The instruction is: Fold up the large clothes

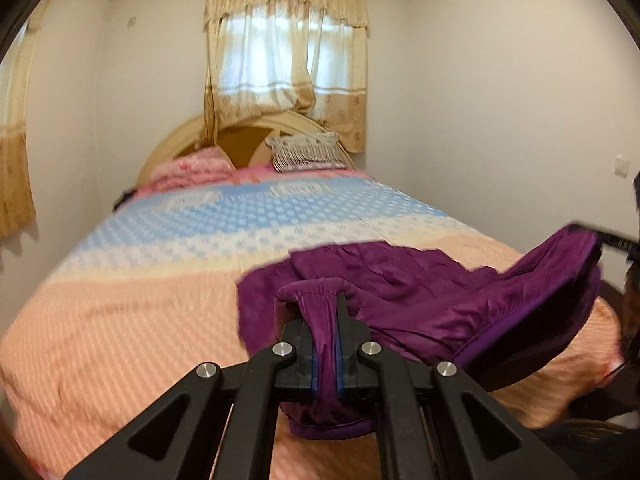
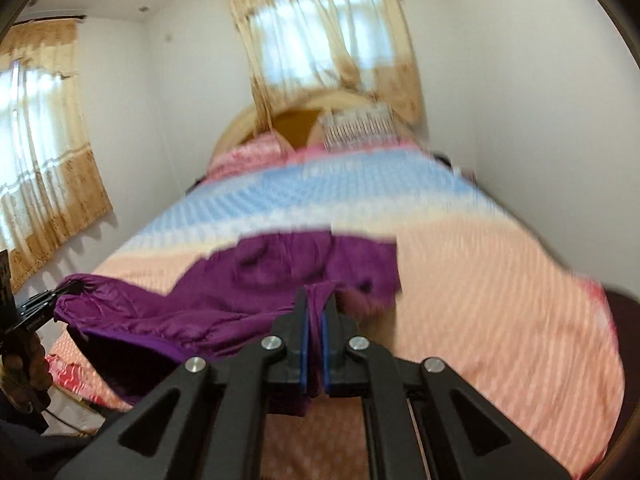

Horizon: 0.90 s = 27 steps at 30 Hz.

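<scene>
Two pairs of tongs grip one purple garment (image 1: 420, 292) above the near end of a bed (image 1: 160, 280). In the left wrist view, the left tongs (image 1: 325, 320) are closed tight on a bunched edge of the cloth, which loops over the fingertips and hangs down between the blue pads. The rest of the garment stretches away to the right, part of it lying on the peach, cream and blue striped bedspread, part raised clear of it. At the far right the right tongs (image 1: 600, 238) hold the other raised corner. A fringed pillow (image 1: 308, 152) leans against the rounded headboard (image 1: 244, 140), and a curtain (image 1: 286, 60) covers the window behind. In the right wrist view, which is blurred, the right tongs (image 2: 315, 312) are likewise clamped shut on a fold of the purple garment (image 2: 280, 276), with cloth running down between the pads. The garment spreads leftward across the bed (image 2: 480, 280), sagging in the middle. At the left edge the left tongs (image 2: 70, 289) pinch its far corner, and a hand (image 2: 28, 364) holds their handle.
</scene>
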Motion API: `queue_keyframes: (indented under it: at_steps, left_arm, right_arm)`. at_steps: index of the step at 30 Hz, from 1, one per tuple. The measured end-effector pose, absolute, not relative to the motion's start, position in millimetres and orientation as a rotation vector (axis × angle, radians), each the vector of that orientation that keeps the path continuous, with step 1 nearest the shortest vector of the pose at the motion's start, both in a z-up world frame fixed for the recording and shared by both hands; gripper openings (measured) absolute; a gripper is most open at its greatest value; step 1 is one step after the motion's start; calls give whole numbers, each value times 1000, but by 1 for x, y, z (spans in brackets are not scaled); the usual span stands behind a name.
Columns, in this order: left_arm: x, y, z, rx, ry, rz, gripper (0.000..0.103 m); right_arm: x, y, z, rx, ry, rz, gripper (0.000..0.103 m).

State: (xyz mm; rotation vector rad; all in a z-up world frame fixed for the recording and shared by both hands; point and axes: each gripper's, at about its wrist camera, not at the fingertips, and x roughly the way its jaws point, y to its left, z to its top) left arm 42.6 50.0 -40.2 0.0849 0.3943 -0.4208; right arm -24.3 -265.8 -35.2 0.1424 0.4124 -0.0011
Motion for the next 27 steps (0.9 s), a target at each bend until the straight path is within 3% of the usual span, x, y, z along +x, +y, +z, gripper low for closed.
queue_keyframes:
  at_steps: [9,15,19,22,23,25,26,27]
  left_arm:
    - [227,12,-84,94,443,-318,9]
    - [310,2,-107,40,561,-310,28]
    - [337,5,-119,-23,600,-269,50]
    - [335,5,-123,-8,527,-150,85]
    - [335,5,-122,-7,494,-134,92]
    - [331,0,-121,21,435,-76,95]
    - [335,-3,-121,41,421,-56,95]
    - [336,-6,-121,62,413,-47,95]
  right_arm:
    - [159,-321,-62,191,408,-84,6]
    - [227,-350,-95,272,493,-139,6]
    - [257,-358,-115,288,544,-153,7]
    - [272,-361,-132,287,580,-154,9]
    - [278,-363,-137,290,592,-161,9]
    - [289,-366,-144,298,612,-169,18]
    - [293,-366,-146,299,616,-173,33]
    - [298,-367,-146,303,607,-184,59]
